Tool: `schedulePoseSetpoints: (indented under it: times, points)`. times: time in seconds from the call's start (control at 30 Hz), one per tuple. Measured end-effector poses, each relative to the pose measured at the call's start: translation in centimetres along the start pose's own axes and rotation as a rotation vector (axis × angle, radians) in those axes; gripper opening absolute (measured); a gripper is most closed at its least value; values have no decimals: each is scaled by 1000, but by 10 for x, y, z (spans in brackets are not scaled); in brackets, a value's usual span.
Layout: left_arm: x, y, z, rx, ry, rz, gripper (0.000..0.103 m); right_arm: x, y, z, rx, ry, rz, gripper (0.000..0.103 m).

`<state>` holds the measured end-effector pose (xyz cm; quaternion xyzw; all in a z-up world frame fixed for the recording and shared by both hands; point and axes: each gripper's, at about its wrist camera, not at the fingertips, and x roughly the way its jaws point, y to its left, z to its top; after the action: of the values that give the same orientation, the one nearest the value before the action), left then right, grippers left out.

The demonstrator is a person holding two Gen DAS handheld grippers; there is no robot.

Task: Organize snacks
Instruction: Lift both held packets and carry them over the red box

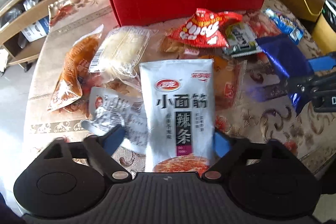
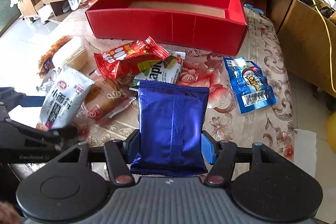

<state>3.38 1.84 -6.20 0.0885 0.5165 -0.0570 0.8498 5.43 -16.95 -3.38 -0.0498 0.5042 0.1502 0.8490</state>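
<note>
Blue foil packet (image 2: 171,125) sits between our right gripper (image 2: 170,145) jaws, which are closed on its lower sides; it is lifted off the bench (image 2: 241,125), pointing toward the red box (image 2: 168,24) at the far side. The foil is glossy and creased, with a vertical back seam down the middle. We judge it light, puffy and slippery: a grip across the sealed edges low down should hold better than squeezing the air-filled middle, and whatever is inside may crush.

Our left gripper (image 1: 169,141) holds the white spicy-strip pouch (image 1: 178,108), jaws closed on its lower edges. The pouch is flat, matte white with black characters and a picture of red strips at the bottom. We judge it limp and light; it will flop if held by one corner, so the two-sided pinch suits it.

Loose on the bench near the box: a red crinkled bag (image 2: 130,58), a green-and-white wafer pack (image 2: 159,75), a clear-wrapped brown cake (image 2: 105,102), a pale noodle-like block in clear wrap (image 1: 121,49), an orange-brown clear packet (image 1: 71,72), a second white pouch (image 1: 117,110), and, well to the right, a light blue packet (image 2: 250,85).

The box shows a bare cardboard floor; nothing visible inside yet. Both held packs remain to be placed.
</note>
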Motion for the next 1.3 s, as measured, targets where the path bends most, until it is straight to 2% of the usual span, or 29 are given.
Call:
schedulePoseSetpoints:
  times: [0.07,0.2,0.4,0.6,0.83,1.1,1.3]
  points:
    - [-5,4,0,-24,-10,8,63,-3,0,0,-1,-9,3,53]
    - [-11,10,0,-71,-2,-13,54,-10,3,0,-9,-33,7,53]
    - [-14,11,-3,-87,10,-3,51,-22,9,-4,-13,-60,19,53]
    - [-41,16,3,-124,-28,4,51,-43,16,0,-4,-120,46,53]
    - [-60,15,29,-133,-93,-35,51,-48,17,15,1,-135,27,53]
    - [-52,18,65,-165,-151,-108,51,-42,7,51,33,-151,-5,53]
    - [-37,27,101,-193,-178,-115,51,-30,-6,82,65,-168,-22,53]
